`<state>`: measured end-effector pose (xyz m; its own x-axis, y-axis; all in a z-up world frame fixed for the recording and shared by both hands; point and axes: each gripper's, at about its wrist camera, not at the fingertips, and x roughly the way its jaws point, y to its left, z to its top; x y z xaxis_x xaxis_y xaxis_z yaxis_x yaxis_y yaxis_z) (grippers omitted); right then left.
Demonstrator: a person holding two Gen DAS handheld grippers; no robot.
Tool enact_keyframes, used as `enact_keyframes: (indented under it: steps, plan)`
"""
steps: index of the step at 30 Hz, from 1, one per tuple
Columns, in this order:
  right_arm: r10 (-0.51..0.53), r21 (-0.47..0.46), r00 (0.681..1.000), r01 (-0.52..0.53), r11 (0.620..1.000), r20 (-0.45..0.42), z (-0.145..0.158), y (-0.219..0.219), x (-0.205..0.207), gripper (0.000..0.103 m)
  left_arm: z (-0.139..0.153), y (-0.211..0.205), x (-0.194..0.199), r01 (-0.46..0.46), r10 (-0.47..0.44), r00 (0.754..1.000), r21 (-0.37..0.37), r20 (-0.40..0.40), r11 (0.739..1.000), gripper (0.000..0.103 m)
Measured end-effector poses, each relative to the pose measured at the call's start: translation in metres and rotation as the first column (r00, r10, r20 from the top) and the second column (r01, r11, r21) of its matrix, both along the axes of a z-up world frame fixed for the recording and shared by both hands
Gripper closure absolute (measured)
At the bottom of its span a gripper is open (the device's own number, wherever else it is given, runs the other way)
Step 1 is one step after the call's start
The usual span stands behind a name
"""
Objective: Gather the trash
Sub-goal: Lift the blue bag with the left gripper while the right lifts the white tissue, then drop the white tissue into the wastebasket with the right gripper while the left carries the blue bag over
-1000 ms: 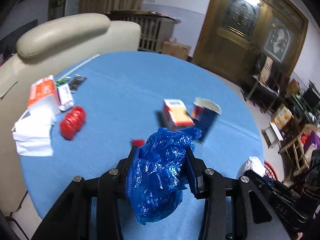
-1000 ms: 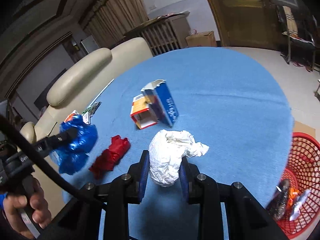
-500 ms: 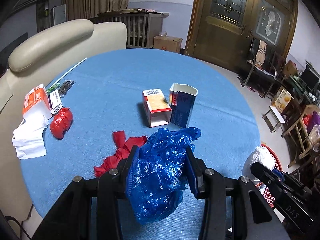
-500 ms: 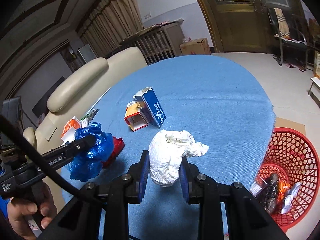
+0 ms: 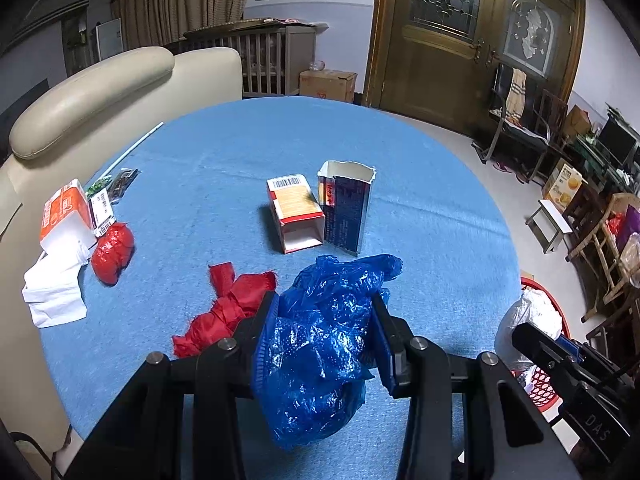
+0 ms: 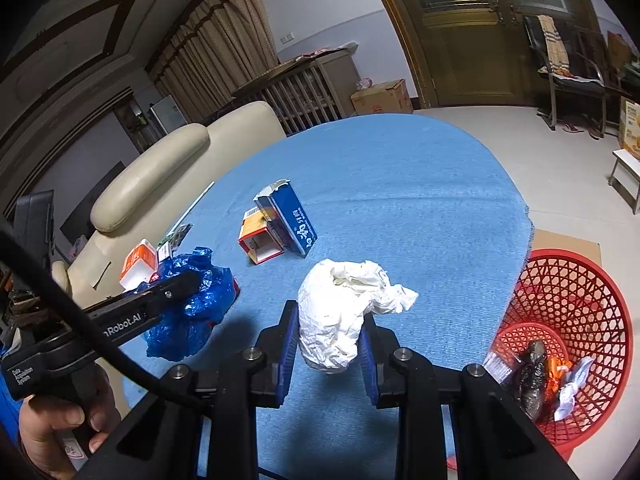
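My left gripper [image 5: 324, 320] is shut on a crumpled blue plastic bag [image 5: 320, 344], held above the near edge of the round blue table [image 5: 420, 168]. The blue bag also shows in the right wrist view [image 6: 192, 300]. My right gripper [image 6: 330, 332] is shut on a crumpled white paper wad [image 6: 340, 312], above the table near its right edge. A red mesh basket [image 6: 568, 292] stands on the floor to the right, with several bits of trash inside.
On the table lie a red rag [image 5: 228, 312], a red crumpled ball [image 5: 112, 252], an orange-white box [image 5: 64, 216], white paper [image 5: 52, 296], an open red carton [image 5: 296, 212] and a blue carton [image 5: 346, 208]. A beige sofa [image 5: 100, 92] stands behind the table on the left.
Both grippers have drawn back and up from the table with their loads. The basket has come more fully into the right wrist view.
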<state>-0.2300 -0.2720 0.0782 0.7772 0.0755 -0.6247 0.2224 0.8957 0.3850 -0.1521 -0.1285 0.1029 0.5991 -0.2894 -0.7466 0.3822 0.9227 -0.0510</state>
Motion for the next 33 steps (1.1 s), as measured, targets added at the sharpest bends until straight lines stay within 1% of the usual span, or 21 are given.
enact_keyframes:
  steps: [9, 14, 19, 25, 28, 33]
  plan:
    - [-0.036, 0.014, 0.999, 0.036, 0.999, -0.002, -0.003, -0.015, -0.011, 0.073, -0.007, -0.015, 0.001, 0.030, -0.030, 1.000, 0.006, -0.008, 1.000, 0.058]
    - [-0.078, 0.017, 0.997, 0.078, 0.997, -0.013, -0.007, -0.029, -0.021, 0.073, -0.010, -0.037, -0.002, 0.081, -0.081, 0.997, 0.008, -0.016, 0.997, 0.058]
    - [-0.152, 0.021, 0.988, 0.153, 0.988, -0.025, -0.011, -0.055, -0.040, 0.073, -0.008, -0.066, -0.009, 0.141, -0.141, 0.990, 0.006, -0.012, 0.990, 0.058]
    - [-0.256, 0.021, 0.965, 0.257, 0.966, -0.052, -0.017, -0.095, -0.066, 0.073, -0.009, -0.095, -0.018, 0.208, -0.208, 0.978, 0.004, -0.020, 0.978, 0.058]
    - [-0.309, 0.018, 0.949, 0.311, 0.950, -0.064, -0.021, -0.114, -0.079, 0.073, -0.009, -0.108, -0.022, 0.241, -0.241, 0.970, 0.005, -0.023, 0.971, 0.058]
    - [-0.370, 0.019, 0.924, 0.373, 0.927, -0.095, -0.030, -0.138, -0.092, 0.073, -0.009, -0.130, -0.030, 0.293, -0.293, 0.956, 0.007, -0.020, 0.956, 0.058]
